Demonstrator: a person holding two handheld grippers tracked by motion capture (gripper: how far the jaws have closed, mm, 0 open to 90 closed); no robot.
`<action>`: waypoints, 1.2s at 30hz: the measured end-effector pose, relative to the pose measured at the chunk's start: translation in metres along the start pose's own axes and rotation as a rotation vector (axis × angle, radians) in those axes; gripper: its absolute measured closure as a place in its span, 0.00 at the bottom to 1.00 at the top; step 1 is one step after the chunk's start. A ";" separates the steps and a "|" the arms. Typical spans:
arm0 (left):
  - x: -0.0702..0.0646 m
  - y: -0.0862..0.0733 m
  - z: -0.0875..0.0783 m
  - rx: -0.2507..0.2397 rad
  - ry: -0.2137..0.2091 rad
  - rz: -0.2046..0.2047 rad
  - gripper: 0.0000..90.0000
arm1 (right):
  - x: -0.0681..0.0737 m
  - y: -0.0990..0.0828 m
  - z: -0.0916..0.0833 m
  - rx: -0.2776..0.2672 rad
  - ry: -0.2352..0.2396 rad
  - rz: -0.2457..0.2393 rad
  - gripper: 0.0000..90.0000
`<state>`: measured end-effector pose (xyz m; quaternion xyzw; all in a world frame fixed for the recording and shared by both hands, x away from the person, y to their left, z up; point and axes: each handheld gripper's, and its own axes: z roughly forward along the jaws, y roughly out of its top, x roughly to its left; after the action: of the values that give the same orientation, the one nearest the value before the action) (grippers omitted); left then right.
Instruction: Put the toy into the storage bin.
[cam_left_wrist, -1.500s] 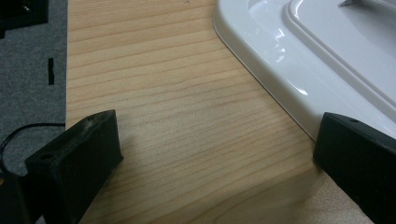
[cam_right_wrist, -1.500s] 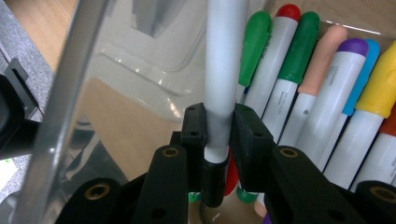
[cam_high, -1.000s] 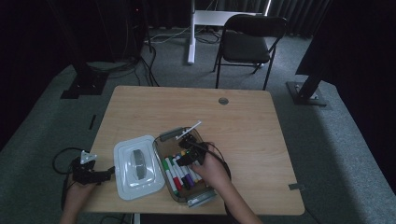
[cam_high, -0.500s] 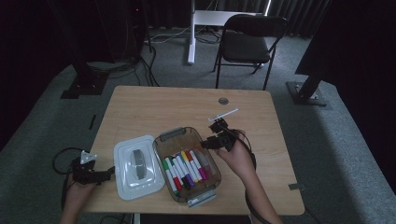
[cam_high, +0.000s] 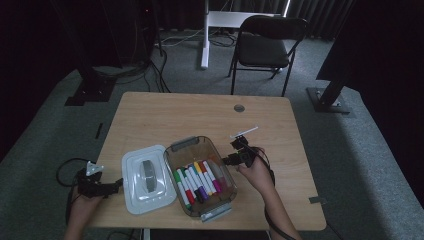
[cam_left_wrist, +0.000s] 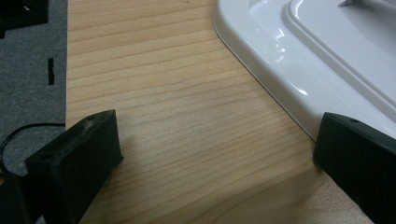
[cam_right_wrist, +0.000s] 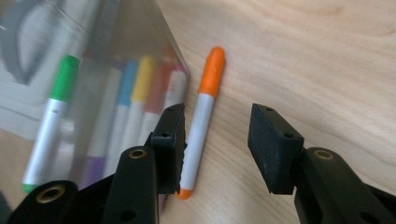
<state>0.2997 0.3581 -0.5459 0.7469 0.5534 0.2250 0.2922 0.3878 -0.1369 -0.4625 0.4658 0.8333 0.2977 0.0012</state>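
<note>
A clear plastic container (cam_high: 186, 145) holds several coloured markers (cam_high: 197, 180) mid-table. Its white lid (cam_high: 147, 177) lies flat to its left. My right gripper (cam_high: 240, 152) is low over the table just right of the container. Its jaws have just been opening and stand apart (cam_right_wrist: 219, 123). An orange-capped marker (cam_right_wrist: 203, 121) lies on the wood between them, close to the left jaw and alongside the container wall (cam_right_wrist: 140, 42); the pads do not press on it. My left gripper (cam_high: 100, 186) rests at the table's left front edge, wide open (cam_left_wrist: 219, 140), with the lid's rim (cam_left_wrist: 261, 74) near its right jaw.
A round cable hole (cam_high: 239, 108) sits near the table's far edge. A black chair (cam_high: 265, 47) stands behind the table. A small strip of tape (cam_high: 315, 200) lies near the right front corner. Bare wood spreads across the far half (cam_high: 175, 115).
My right hand has moved from above the container to the table just right of it and come down a little. The left hand has stayed put.
</note>
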 end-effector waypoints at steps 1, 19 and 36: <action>0.000 0.000 0.000 0.000 0.000 0.000 0.01 | 0.000 0.000 0.000 0.000 0.000 0.000 0.62; 0.000 0.000 0.000 0.000 0.000 0.000 0.01 | -0.002 0.001 0.054 0.070 -0.003 -0.003 0.63; 0.000 0.000 0.000 0.000 -0.001 0.001 0.01 | -0.018 0.000 0.046 0.071 -0.094 0.032 0.68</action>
<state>0.2998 0.3582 -0.5459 0.7472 0.5529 0.2248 0.2924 0.4105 -0.1281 -0.5051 0.4922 0.8348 0.2460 0.0191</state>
